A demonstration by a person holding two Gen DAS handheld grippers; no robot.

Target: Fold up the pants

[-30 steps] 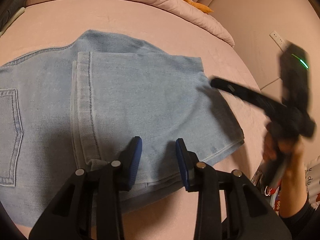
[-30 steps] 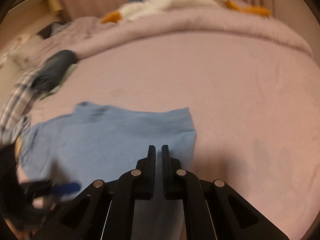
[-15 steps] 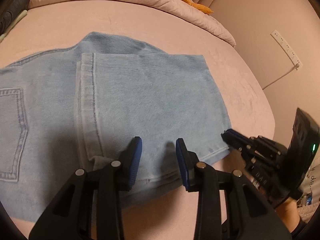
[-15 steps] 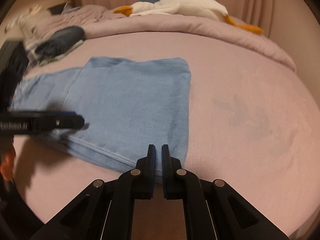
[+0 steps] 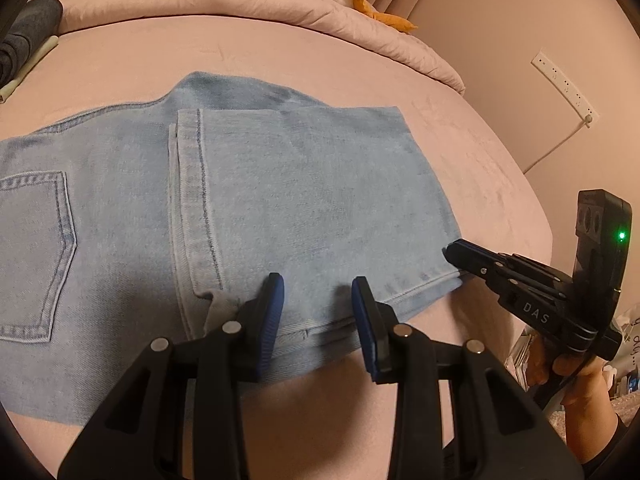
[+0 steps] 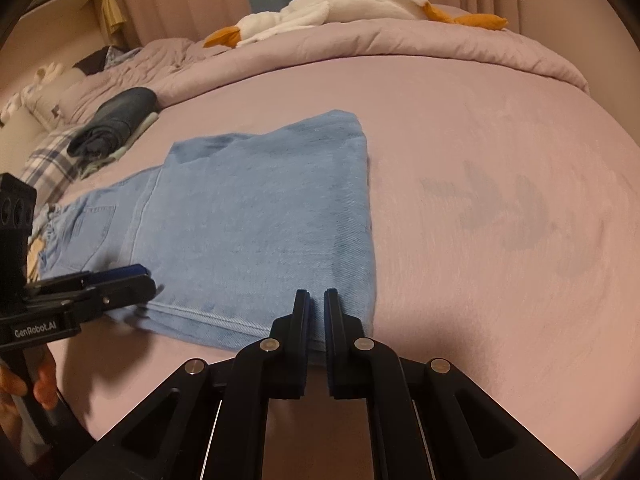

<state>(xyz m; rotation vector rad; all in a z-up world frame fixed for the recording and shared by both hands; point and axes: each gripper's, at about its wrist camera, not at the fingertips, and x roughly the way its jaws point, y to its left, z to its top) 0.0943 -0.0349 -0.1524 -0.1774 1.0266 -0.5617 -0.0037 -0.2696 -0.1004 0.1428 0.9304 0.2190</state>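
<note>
The jeans (image 5: 280, 200) lie flat on the pink bed (image 5: 480, 168), already doubled over once: the leg hems lie on top near the middle, and the fold forms a straight right-hand edge. A back pocket shows at the far left.

The left gripper (image 5: 318, 304) hovers over the near edge of the jeans, close to where the hems end. Its jaws stand partly apart with only bare denim showing between the blue pads, so it holds nothing; it looks placed to take the near edge for the next fold.

The right gripper (image 6: 316, 308) sits at the near right corner of the jeans, where the fold meets the near edge. Its jaws are nearly closed, with just a thin slit between them. Whether cloth is pinched there cannot be told, as the tips cover the corner. In the left view its tip (image 5: 456, 252) touches that same corner.

With both grippers spaced along the near edge, the likely aim is to lift it evenly and fold again.

A white stuffed goose (image 6: 340, 8) and a rolled dark garment (image 6: 116, 120) lie well away at the far side.
</note>
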